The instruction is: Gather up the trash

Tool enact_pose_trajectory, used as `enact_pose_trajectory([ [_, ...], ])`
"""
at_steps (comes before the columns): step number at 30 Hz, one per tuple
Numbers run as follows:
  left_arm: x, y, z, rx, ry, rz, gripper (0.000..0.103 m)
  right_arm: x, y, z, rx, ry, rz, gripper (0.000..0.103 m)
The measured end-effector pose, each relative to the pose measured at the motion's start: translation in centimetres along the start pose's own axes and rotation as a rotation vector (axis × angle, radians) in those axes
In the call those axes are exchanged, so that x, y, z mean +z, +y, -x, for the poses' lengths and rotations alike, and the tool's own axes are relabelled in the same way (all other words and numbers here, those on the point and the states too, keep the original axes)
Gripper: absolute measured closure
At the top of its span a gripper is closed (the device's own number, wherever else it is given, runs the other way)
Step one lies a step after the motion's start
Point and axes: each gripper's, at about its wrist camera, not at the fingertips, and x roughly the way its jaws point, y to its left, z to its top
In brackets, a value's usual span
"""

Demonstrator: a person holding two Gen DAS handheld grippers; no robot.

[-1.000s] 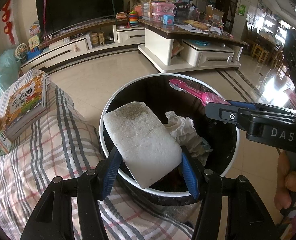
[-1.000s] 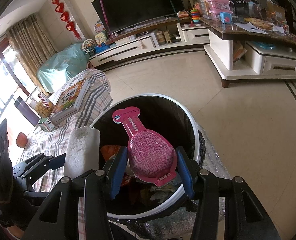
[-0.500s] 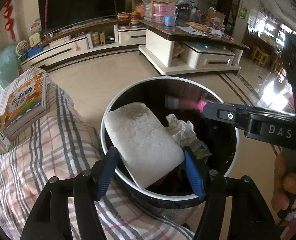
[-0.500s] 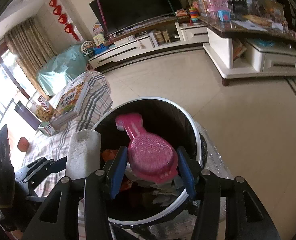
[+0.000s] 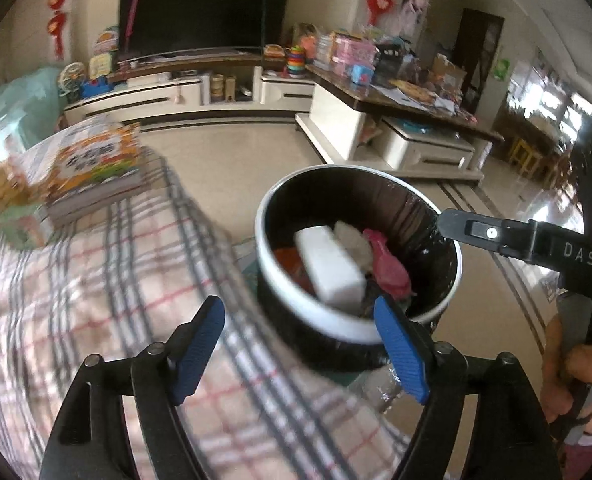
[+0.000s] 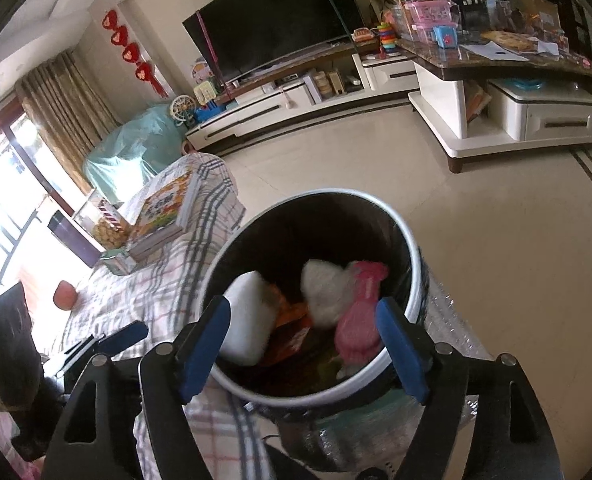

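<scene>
Both jaws opening wide, nothing between: left gripper (image 5: 302, 354), right gripper (image 6: 304, 350). White foam block (image 5: 330, 266) and pink packet (image 6: 358, 320) inside trash bin (image 5: 324, 322). Risk: low finger clipping rim, tipping bin.

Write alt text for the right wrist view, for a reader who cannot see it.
The right gripper, its blue-padded jaws opening with nothing between them, hangs over a round trash bin holding a white foam block, crumpled white paper and a pink package. Left of the bin lies a plaid cloth bearing a book.
</scene>
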Motion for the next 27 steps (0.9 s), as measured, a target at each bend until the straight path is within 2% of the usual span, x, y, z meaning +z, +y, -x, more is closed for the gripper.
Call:
enact_pose_trajectory([
  [6,-3.9,2.5,4.0,0.025,-0.032,0.078,0.026,-2.8,2.4,1.5,0.045,-0.008,-0.008,0.022],
  [12,-8.2,4.4,8.2,0.106,-0.077,0.121,0.026,-7.5,5.3,2.7,0.086,-0.023,-0.009,0.017],
  [17,-10.7,5.1,11.5,0.158,-0.117,0.130,0.026,-9.5,7.7,3.8,0.061,-0.072,0.047,0.017],
  [20,-11.2,4.9,14.1,0.178,-0.179,0.134,0.024,-9.2,9.5,6.3,0.026,-0.165,0.111,0.016],
  [22,-12.1,4.7,16.1,0.213,-0.246,0.140,0.016,-9.4,10.5,8.4,0.005,-0.263,0.147,0.006],
  [23,-12.7,4.6,16.7,0.232,-0.272,0.141,0.008,-9.7,11.1,9.5,-0.013,-0.330,0.167,0.000],
  [24,-13.3,4.5,17.5,0.260,-0.307,0.143,0.001,-10.2,11.3,10.3,-0.028,-0.385,0.183,0.000],
  [25,-14.1,4.3,18.2,0.290,-0.344,0.142,0.001,-11.0,11.8,11.0,-0.053,-0.449,0.210,0.000],
  [27,-15.4,3.8,19.1,0.363,-0.395,0.126,0.001,-12.0,12.3,11.0,-0.102,-0.498,0.239,0.000],
])
